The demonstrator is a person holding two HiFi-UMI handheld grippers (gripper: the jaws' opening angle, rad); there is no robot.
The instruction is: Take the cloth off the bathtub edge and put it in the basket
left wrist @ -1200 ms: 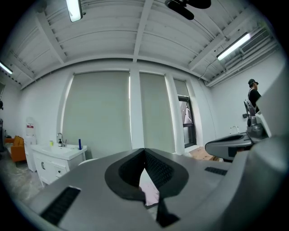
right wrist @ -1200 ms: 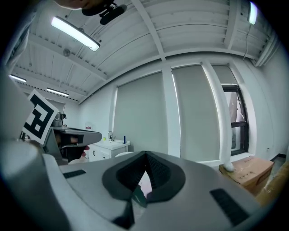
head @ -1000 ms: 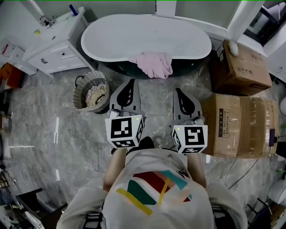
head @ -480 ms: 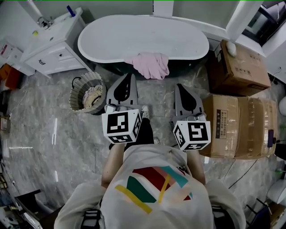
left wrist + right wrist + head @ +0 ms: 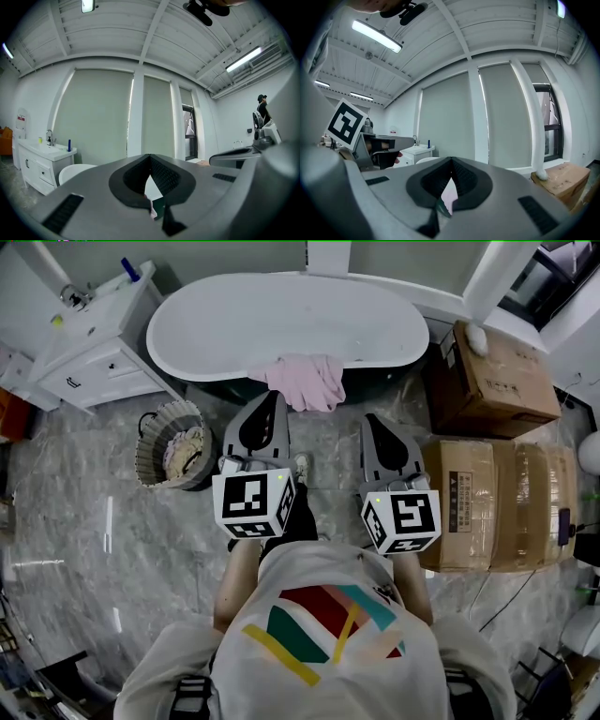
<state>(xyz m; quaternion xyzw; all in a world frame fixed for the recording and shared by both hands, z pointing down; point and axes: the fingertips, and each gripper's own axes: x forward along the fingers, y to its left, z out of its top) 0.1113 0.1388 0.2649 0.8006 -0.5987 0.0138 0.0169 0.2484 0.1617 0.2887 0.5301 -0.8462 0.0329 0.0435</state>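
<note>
Currently, pink cloth (image 5: 305,381): is hanging over bathtub (image 5: 281,324) near edge
Basket (image 5: 150,442): is standing beside bathtub, apart from pink cloth
Left gripper (image 5: 273,398): jaws are pressing together, empty
Right gripper (image 5: 372,421): jaws are pressing together, empty

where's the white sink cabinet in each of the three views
head view: sink cabinet at the upper left, just left of the bathtub.
left gripper view: sink cabinet at the left edge, below the middle.
right gripper view: sink cabinet small, left of centre, below the middle.
shared landmark: the blue bottle standing on its top shows in all three.
</note>
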